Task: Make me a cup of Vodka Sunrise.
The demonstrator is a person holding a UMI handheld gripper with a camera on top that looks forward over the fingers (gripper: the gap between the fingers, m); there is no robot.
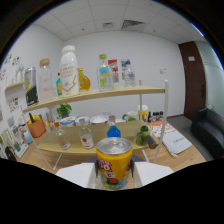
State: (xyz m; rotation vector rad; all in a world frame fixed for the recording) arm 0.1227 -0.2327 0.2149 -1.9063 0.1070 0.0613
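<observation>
Only one view to go on, the gripper cam, so here goes. The gripper has a yellow juice can right between its two fingers, and they look pinched in against both sides of it, so I'd call that a proper hold. The can's silver top is sealed as far as I can tell, tab side up, sitting upright.

What could go wrong: it's a smooth round can, and if the squeeze eases or the hand tilts, I'd guess it slides out or rotates. Ahead there's a crowded wooden shelf with a big white bottle and a clear bottle up top, plus small glass bottles and a blue-capped bottle on the lower board. Swinging the can forward carelessly could knock one of those over.

Hard to see stuff: the whole bottom of the view is black, so the fingers' lower parts and the can's base are cut off. I can't tell if the can rests on anything. Can't spot a cup or glass for sure either, and the labels on the far bottles are unreadable, so which one is the vodka is anyone's guess.
</observation>
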